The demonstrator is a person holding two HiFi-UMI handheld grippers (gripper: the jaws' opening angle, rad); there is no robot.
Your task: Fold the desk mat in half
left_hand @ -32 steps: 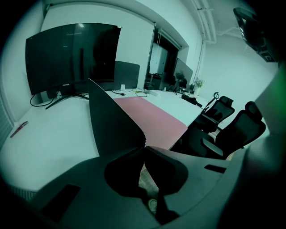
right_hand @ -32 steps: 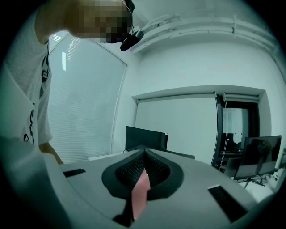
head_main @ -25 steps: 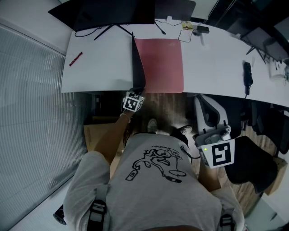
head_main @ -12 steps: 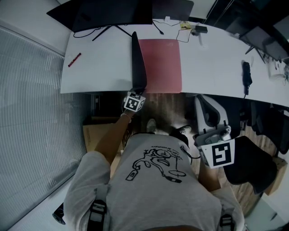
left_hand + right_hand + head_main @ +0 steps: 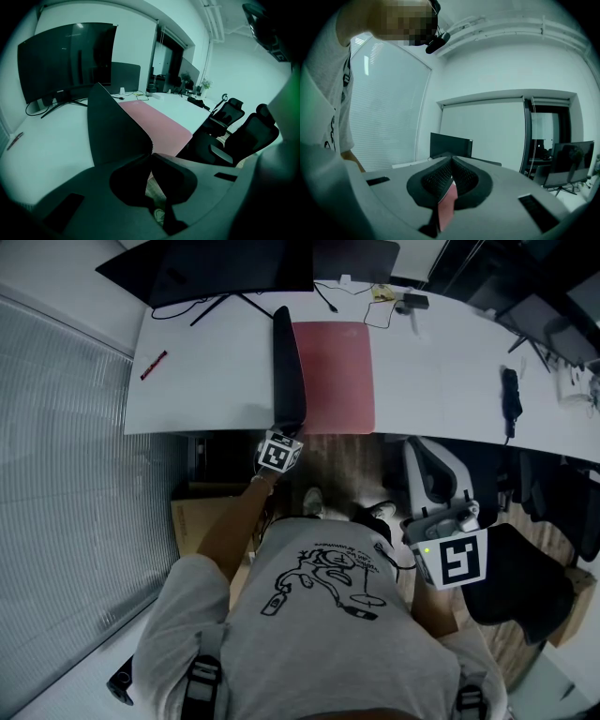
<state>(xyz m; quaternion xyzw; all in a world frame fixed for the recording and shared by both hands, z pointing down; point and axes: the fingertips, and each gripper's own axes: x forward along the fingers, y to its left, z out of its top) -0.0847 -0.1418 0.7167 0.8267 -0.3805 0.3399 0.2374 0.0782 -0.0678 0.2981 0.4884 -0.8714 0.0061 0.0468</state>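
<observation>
folding in progress, desk mat (image 5: 333,376): the pink face is lying flat at the middle of the table (image 5: 206,381), reaching from near edge to far edge. its left half is standing upright with the black underside showing. left gripper (image 5: 151,157) is pinching the raised half's near corner, jaws closed on it, just off the table's near edge. right gripper (image 5: 451,161) is hanging well apart from the table, jaws together, gripping none of the mat; a pink sliver is showing low behind them, unidentifiable. step in hand, by judgement: carrying the lifted half over. the next move is calling for swinging it rightward and down, edge meeting edge. monitor (image 5: 216,268) is standing at the far left corner; red pen (image 5: 154,364) is lying near the left edge.
</observation>
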